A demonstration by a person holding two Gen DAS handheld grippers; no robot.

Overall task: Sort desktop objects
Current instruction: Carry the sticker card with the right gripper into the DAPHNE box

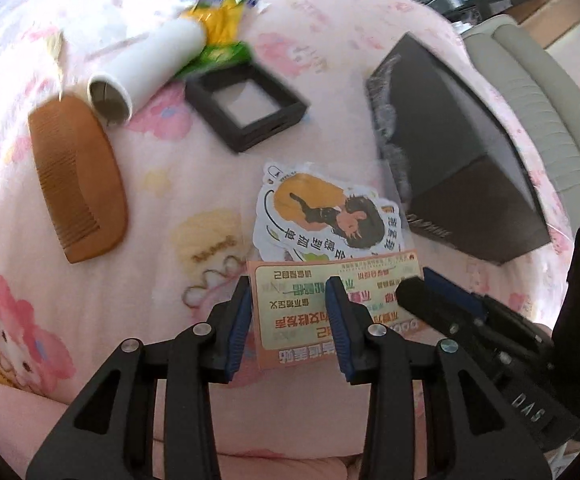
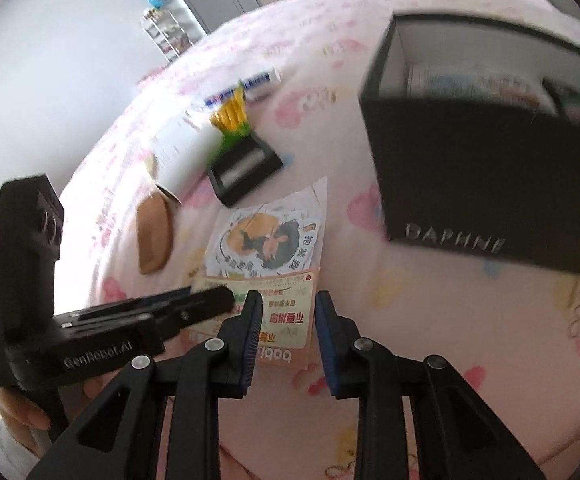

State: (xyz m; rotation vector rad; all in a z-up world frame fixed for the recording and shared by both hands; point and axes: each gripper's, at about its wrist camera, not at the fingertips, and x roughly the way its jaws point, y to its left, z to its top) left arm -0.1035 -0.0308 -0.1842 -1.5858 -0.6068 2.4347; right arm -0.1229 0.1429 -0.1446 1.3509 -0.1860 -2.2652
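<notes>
Orange card (image 1: pixel 322 312) lay near on pink cloth (image 1: pixel 177 176), overlapping sticker sheet (image 1: pixel 322 212). Left gripper (image 1: pixel 290 320) and right gripper (image 2: pixel 285 334) both narrow-gapped over it, clamping nothing. Comb (image 1: pixel 77 184), roll (image 1: pixel 145 68) left; black box (image 2: pixel 482 168) right.

the black box (image 2: pixel 490 184) is motion-blurred, its contents unreadable. the orange card's (image 1: pixel 330 312) lower part hides behind the gripper fingers (image 1: pixel 342 328).

Black box (image 2: pixel 490 184) beside bare cloth (image 2: pixel 430 320)
</notes>
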